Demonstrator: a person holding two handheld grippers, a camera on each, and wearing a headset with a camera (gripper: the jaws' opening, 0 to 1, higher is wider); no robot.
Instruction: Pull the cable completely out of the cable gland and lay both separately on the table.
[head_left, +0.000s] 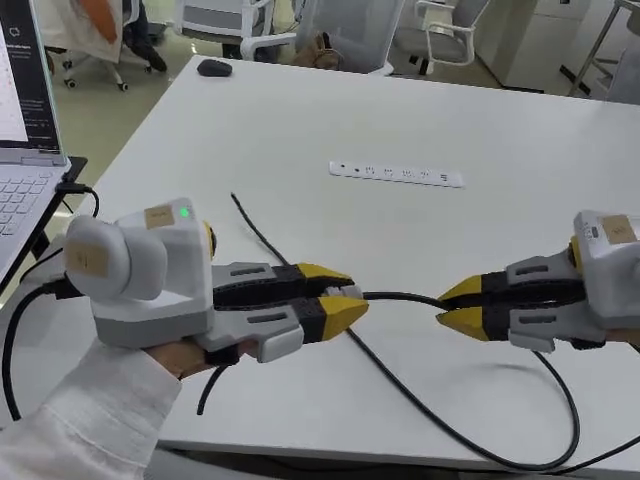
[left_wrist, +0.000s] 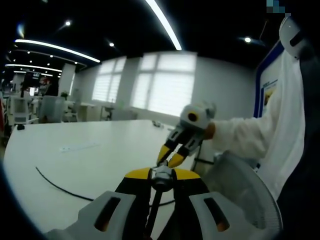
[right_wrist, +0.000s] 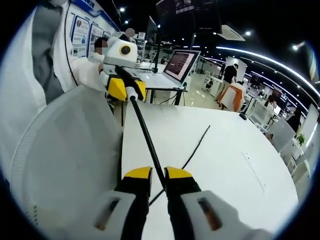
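A black cable (head_left: 400, 297) runs taut between my two grippers above the white table (head_left: 420, 110). My left gripper (head_left: 345, 297) is shut on the small grey cable gland (left_wrist: 161, 176), which sits at its yellow jaw tips, with the cable passing through it. In the right gripper view the gland (right_wrist: 131, 93) shows as a pale tip on the left gripper (right_wrist: 125, 89). My right gripper (head_left: 448, 306) is shut on the cable (right_wrist: 148, 137) a short way from the gland. Behind the right gripper the cable loops down (head_left: 572, 420) and trails back across the table (head_left: 262, 236).
A white power strip (head_left: 397, 173) lies mid-table and a dark mouse (head_left: 214, 68) at the far edge. A laptop (head_left: 22, 150) stands at the left with dark leads hanging. Office chairs (head_left: 350, 30) stand beyond the table. The near table edge runs just under the grippers.
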